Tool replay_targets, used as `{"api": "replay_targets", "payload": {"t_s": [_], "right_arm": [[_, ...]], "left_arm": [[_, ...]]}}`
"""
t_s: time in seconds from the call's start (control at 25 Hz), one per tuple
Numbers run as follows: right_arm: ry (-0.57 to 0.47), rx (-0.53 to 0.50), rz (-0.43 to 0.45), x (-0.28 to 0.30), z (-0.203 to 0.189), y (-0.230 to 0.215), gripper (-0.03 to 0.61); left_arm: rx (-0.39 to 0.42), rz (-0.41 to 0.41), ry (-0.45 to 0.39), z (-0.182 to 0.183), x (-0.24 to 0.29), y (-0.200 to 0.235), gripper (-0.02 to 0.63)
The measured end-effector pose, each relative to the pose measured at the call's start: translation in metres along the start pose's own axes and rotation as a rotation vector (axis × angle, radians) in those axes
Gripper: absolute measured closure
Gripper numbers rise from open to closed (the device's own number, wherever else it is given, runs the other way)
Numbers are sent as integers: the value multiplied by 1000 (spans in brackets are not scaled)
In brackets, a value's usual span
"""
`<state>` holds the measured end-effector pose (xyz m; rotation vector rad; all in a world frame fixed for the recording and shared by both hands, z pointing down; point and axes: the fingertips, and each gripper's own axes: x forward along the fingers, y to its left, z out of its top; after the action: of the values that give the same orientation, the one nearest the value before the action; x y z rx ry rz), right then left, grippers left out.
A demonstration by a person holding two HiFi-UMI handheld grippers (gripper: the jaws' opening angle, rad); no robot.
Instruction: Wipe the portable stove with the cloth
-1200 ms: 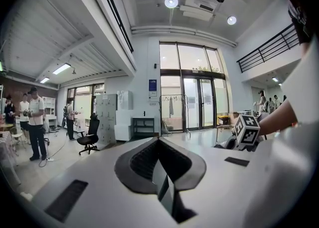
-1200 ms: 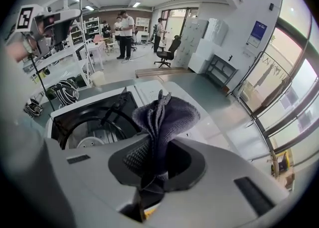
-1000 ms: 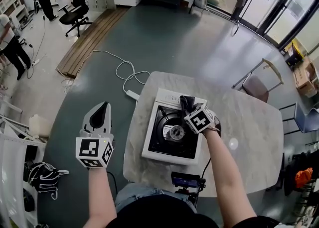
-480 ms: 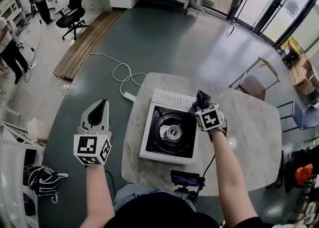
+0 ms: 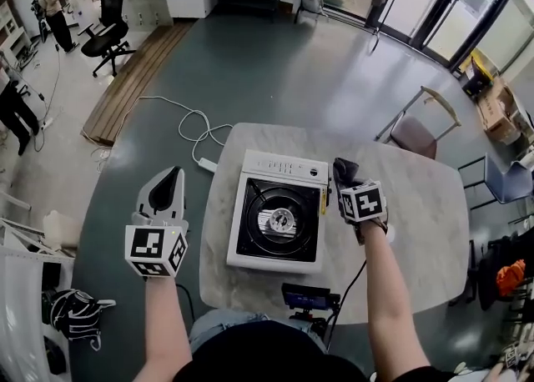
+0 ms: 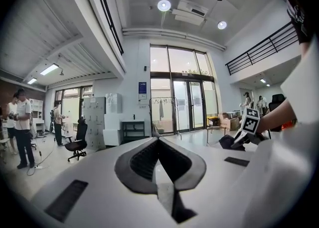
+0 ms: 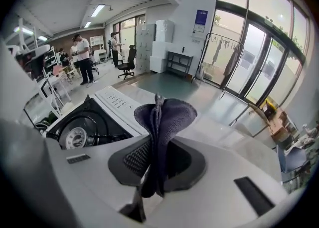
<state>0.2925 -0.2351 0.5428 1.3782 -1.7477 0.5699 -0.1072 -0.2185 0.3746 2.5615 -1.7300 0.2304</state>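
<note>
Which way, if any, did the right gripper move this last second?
Yes: rightward. The right gripper, shut on the cloth, went from over the stove to beside it.

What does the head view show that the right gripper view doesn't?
Only the head view: the left hand-held gripper, shut, held off the table's left side over the floor; the white cable on the floor; the whole portable stove.
Only the right gripper view: the right hand-held gripper seen close, its jaws pinched on a fold of the dark cloth.
Both: the stove, the cloth and the marble table.
</note>
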Motion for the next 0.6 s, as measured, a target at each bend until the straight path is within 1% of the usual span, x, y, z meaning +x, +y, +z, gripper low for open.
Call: {"api": "replay_targets", "payload": {"t_s": [0.08, 0.2, 0.32, 0.44, 0.6], "right_arm": [[-6, 98, 79, 2, -4, 8, 514], [-30, 315, 217, 5, -2, 22, 514], [-41, 468, 291, 10, 0, 28, 514], [-33, 554, 340, 16, -2, 35, 514], [-14, 552, 315, 25, -12, 38, 514]], "left_arm": [[4, -3, 0, 2, 1, -2, 603], [4, 6, 0, 3, 0, 0, 603], [8, 14, 4, 3, -2, 2, 603], [11, 22, 8, 2, -3, 4, 603], [14, 24, 9, 2, -3, 3, 603]]}}
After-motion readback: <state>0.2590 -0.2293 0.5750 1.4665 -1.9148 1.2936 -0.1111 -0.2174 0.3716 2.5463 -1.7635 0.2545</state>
